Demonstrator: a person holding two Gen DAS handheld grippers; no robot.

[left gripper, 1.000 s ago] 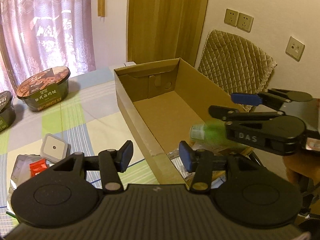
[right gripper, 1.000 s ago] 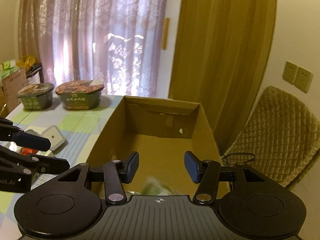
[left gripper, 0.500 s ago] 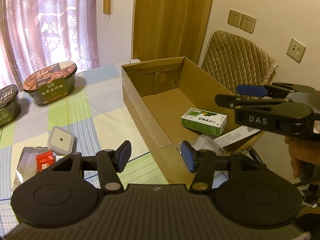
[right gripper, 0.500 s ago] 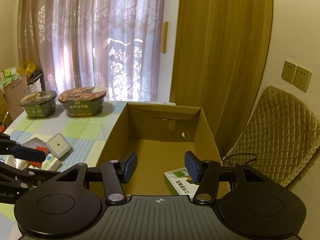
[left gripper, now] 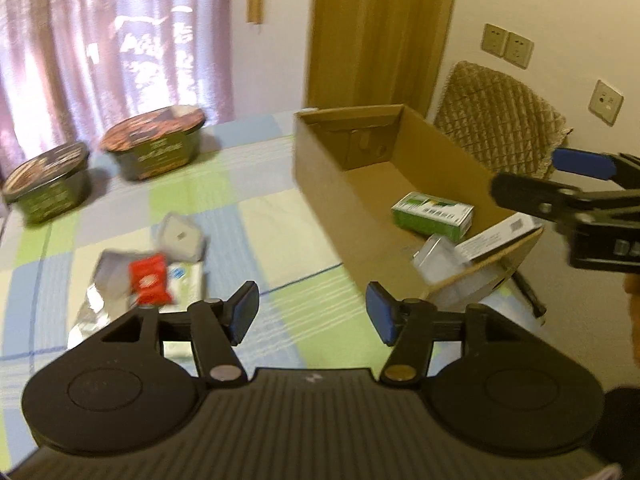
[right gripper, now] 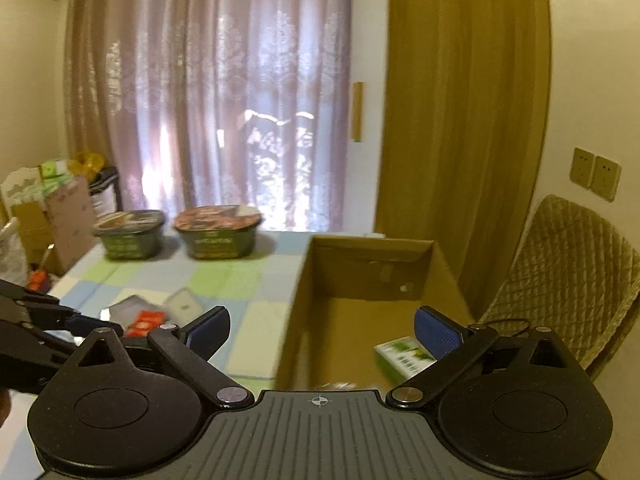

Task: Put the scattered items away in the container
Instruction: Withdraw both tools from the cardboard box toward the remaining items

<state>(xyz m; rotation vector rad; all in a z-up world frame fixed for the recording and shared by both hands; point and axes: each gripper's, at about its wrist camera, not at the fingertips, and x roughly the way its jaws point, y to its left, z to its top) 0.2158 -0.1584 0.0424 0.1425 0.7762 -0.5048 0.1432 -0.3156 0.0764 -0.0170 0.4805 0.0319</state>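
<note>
Currently we hold both hand-held grippers, left (left gripper: 312, 312) and right (right gripper: 322, 330), wide and empty. One green box (left gripper: 432, 215) lies in the cardboard container (left gripper: 320, 184); packets (left gripper: 148, 280) and noodle bowls (left gripper: 154, 142) remain on the tabletop (left gripper: 272, 216).

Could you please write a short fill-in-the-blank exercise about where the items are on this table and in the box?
1. The green and white carton lies inside the ____ box.
2. The red packet lies on the ____ tablecloth, outside that box.
3. The number of noodle bowls standing near the curtain is ____.
4. The jaws of the left gripper are ____ and hold nothing.

Missing words: cardboard; checked; two; open
</note>
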